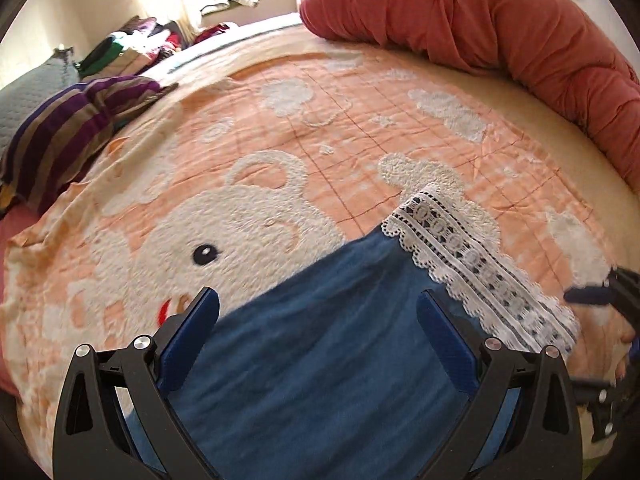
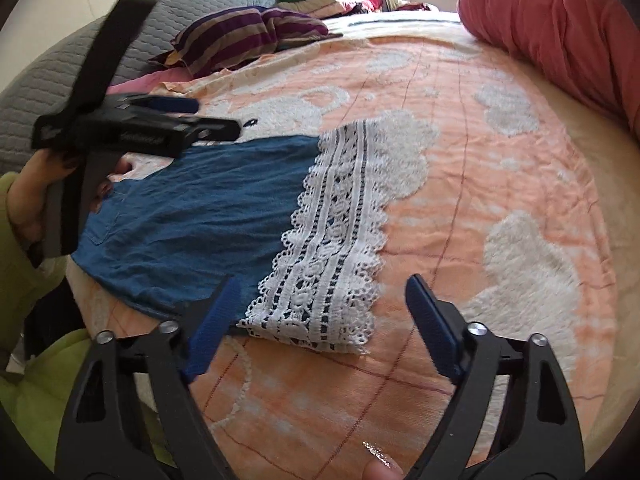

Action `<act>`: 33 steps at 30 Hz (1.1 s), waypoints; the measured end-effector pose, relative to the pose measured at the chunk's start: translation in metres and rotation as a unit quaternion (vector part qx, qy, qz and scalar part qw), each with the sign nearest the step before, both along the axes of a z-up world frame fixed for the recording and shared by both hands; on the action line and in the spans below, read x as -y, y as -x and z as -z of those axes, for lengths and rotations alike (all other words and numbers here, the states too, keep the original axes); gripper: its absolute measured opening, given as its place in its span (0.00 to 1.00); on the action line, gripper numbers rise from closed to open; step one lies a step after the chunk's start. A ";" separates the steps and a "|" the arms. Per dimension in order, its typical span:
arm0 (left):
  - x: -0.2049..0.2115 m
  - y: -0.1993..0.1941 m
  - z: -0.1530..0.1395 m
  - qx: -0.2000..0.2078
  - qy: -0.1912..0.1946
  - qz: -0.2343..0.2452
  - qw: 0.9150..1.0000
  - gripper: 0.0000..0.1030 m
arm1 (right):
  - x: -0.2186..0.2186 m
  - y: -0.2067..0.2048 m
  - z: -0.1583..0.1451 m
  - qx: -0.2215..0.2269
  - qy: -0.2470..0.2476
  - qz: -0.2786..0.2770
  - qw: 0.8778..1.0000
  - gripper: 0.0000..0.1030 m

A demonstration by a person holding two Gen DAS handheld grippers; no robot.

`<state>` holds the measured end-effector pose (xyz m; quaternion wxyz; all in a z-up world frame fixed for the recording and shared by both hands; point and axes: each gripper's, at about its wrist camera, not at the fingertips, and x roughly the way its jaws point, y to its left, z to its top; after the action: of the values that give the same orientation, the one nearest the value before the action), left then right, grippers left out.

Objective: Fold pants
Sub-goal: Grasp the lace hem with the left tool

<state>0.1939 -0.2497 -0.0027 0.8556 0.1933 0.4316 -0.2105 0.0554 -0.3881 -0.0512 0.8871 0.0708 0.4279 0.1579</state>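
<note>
Below, pants lie flat; left gripper, right gripper jaws gape, empty.

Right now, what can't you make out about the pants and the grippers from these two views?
- Pants waist end: in the left wrist view cut off by the bottom edge; in the right wrist view behind the left gripper and hand.
- Right gripper: blurred at the left wrist view's right edge, only one finger visible.
- Whether the pants are already folded: layers under the lace hem are not visible.
</note>
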 end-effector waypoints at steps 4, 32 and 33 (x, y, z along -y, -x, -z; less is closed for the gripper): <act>0.012 -0.027 0.014 -0.029 0.013 0.011 0.999 0.96 | -0.003 -0.003 0.009 -0.012 -0.008 -0.001 1.000 0.64; 0.056 -0.062 0.072 -0.163 0.124 0.109 0.973 0.37 | -0.012 -0.020 0.018 -0.012 -0.053 -0.007 0.998 0.38; 0.056 -0.062 0.071 -0.165 0.126 0.102 0.973 0.34 | -0.012 -0.021 0.018 -0.012 -0.051 -0.008 0.999 0.36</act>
<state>0.2557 -0.3055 -0.0733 0.7637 0.0898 0.5151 -0.3786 0.0761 -0.3759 -0.0688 0.8758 0.1146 0.4303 0.1860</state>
